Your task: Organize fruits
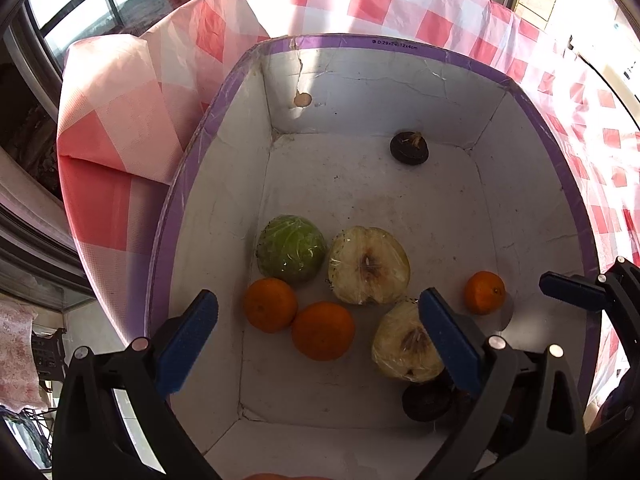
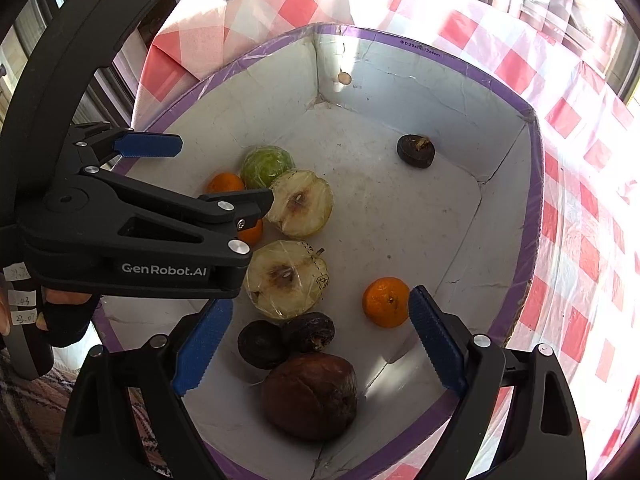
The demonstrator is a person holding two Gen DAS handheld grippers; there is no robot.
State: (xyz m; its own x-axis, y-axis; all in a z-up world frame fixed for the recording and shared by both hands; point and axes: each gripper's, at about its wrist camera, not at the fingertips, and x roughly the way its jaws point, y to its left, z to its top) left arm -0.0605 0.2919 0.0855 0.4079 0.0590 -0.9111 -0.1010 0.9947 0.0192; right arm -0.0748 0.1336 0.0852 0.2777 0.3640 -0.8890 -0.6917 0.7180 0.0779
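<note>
A white box with a purple rim (image 1: 420, 42) (image 2: 532, 208) holds the fruit. Inside lie a green wrapped fruit (image 1: 291, 249) (image 2: 267, 168), two wrapped apple halves (image 1: 369, 266) (image 1: 404, 346) (image 2: 302, 204) (image 2: 286, 278), three oranges (image 1: 270, 304) (image 1: 322, 330) (image 1: 485, 292) (image 2: 385, 302), small dark fruits (image 1: 409, 148) (image 2: 416, 151) (image 2: 262, 344) (image 2: 309, 332) and a large brown fruit (image 2: 310, 394). My left gripper (image 1: 316, 340) is open and empty over the oranges; it also shows in the right wrist view (image 2: 192, 176). My right gripper (image 2: 316, 336) is open and empty above the dark fruits.
The box sits on a red and white checked cloth (image 1: 120, 128) (image 2: 580, 240). Windows are behind, at the far side. A blue pad of the right gripper (image 1: 572, 286) shows at the right edge of the left wrist view.
</note>
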